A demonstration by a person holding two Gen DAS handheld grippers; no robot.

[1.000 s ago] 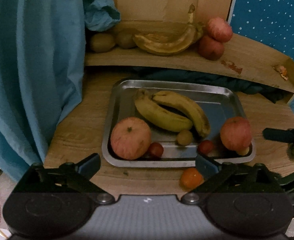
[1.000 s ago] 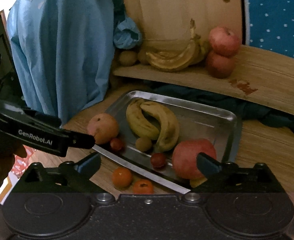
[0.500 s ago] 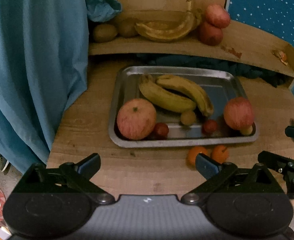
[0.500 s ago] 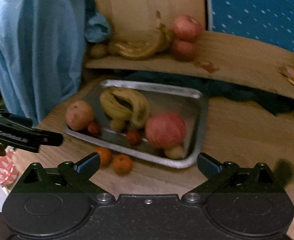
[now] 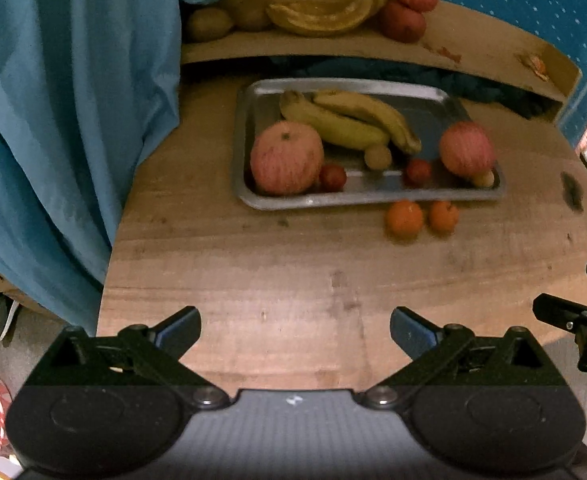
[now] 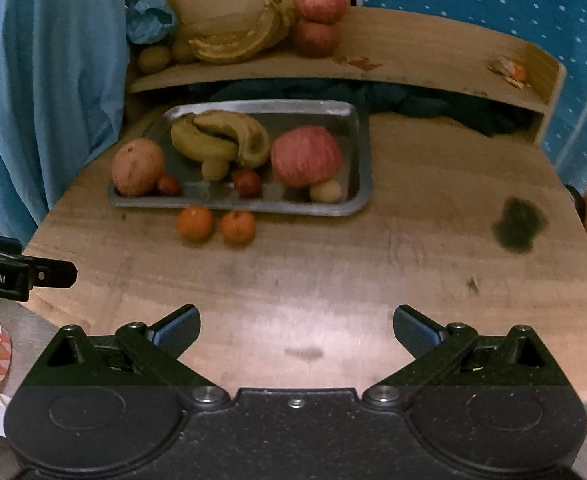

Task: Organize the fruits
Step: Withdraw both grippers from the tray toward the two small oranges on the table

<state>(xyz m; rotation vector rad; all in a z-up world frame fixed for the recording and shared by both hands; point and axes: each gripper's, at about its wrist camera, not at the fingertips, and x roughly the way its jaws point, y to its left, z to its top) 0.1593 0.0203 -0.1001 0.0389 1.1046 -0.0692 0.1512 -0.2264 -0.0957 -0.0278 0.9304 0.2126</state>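
Note:
A metal tray (image 5: 249, 112) (image 6: 363, 152) on the round wooden table holds two bananas (image 5: 345, 120) (image 6: 217, 136), two big red apples (image 5: 287, 156) (image 5: 467, 150) (image 6: 305, 156), small red fruits (image 5: 332, 177) (image 6: 247, 182) and small tan fruits (image 5: 377, 156) (image 6: 325, 191). Two oranges (image 5: 404, 218) (image 5: 443, 216) (image 6: 195, 222) (image 6: 237, 226) lie on the table just in front of the tray. My left gripper (image 5: 295, 330) is open over the table's near edge, empty. My right gripper (image 6: 296, 330) is open too, well short of the oranges.
A raised wooden shelf (image 5: 473, 46) (image 6: 433, 60) behind the tray carries a banana bunch (image 5: 325, 14), two stacked apples (image 6: 319, 20), brown fruits (image 5: 209, 24) and peel scraps (image 6: 509, 70). Blue cloth (image 5: 65, 100) hangs at the left. A dark stain (image 6: 519, 224) marks the table.
Both grippers have drawn back from the tray toward the table's near edge, so the tray and oranges look farther away. Both stayed open and empty.

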